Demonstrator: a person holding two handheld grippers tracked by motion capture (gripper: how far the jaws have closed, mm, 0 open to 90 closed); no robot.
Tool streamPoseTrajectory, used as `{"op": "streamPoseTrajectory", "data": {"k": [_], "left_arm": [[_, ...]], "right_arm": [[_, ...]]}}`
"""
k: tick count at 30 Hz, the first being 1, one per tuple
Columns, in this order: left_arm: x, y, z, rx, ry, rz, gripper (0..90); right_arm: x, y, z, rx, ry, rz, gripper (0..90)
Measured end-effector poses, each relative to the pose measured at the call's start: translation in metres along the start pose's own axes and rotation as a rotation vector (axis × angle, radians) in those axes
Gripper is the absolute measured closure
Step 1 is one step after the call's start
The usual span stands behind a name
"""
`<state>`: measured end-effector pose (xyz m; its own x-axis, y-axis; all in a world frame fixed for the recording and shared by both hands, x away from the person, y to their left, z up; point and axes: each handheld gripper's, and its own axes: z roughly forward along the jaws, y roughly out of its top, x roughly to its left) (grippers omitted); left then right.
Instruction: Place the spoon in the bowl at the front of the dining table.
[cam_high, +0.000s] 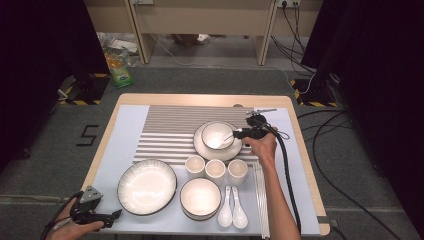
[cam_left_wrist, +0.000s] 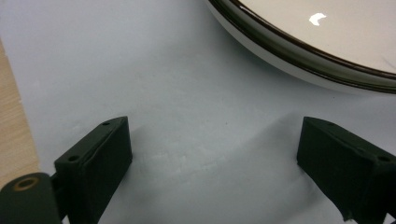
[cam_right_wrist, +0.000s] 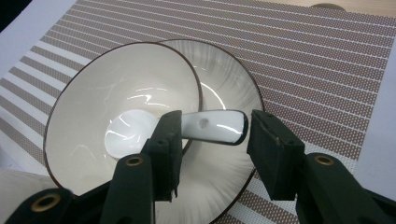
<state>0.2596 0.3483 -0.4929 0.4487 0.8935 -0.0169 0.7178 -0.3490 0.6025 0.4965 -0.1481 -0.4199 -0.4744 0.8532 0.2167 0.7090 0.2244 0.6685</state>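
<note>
Landmark: I place everything by the large white ceramic plate with a dark rim (cam_high: 147, 186), at the near left of the pale grey mat (cam_high: 122, 131) on the wooden tabletop (cam_high: 200, 99).
Left gripper (cam_high: 97, 216): I hold it just nearer than the plate and to its left, low over the mat; its fingers (cam_left_wrist: 100, 161) are spread wide with nothing between them.
Beside the plate: one white bowl with a dark rim (cam_high: 200, 197) just to its right, then two white ceramic spoons (cam_high: 232, 212) side by side, then light chopsticks (cam_high: 261, 197) lying lengthwise; I cannot count them.
Just beyond: three small white cups (cam_high: 216, 169) in a row, past the plate's right edge.
Farther: the brown-and-white striped placemat (cam_high: 172, 131) carries one white saucer plate (cam_high: 235, 149), and one small white bowl (cam_high: 216, 132) stands on it.
Task thing: a third white ceramic spoon (cam_right_wrist: 212, 126) lies in that small bowl, scoop down inside, handle resting over the rim.
Right gripper (cam_high: 242, 132): far right of the plate, beside the small bowl; its fingers (cam_right_wrist: 168, 140) are released, flanking the handle tip with a clear gap on one side.
Progress: I judge the spoon delivered and let go, so one place setting looks complete.
Left to do: pull the right gripper clear; the near dishes, cups, two spoons and chopsticks seem yet to be set out.
</note>
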Motion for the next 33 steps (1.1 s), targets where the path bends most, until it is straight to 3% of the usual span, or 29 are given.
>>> {"op": "streamPoseTrajectory", "data": {"k": [11,27,33], "left_arm": [[0.0,0.0,0.0,0.003,0.002,0.001,9.1],[0.0,0.0,0.0,0.003,0.002,0.001,9.0],[0.0,0.0,0.0,0.0,0.001,0.0,9.1]], "right_arm": [[0.004,0.001,0.003,0.0,-0.02,-0.016,55.9],[0.001,0.015,-0.019,-0.075,-0.042,0.016,52.1],[0.007,0.02,-0.009,-0.046,-0.061,-0.004,52.1]]}}
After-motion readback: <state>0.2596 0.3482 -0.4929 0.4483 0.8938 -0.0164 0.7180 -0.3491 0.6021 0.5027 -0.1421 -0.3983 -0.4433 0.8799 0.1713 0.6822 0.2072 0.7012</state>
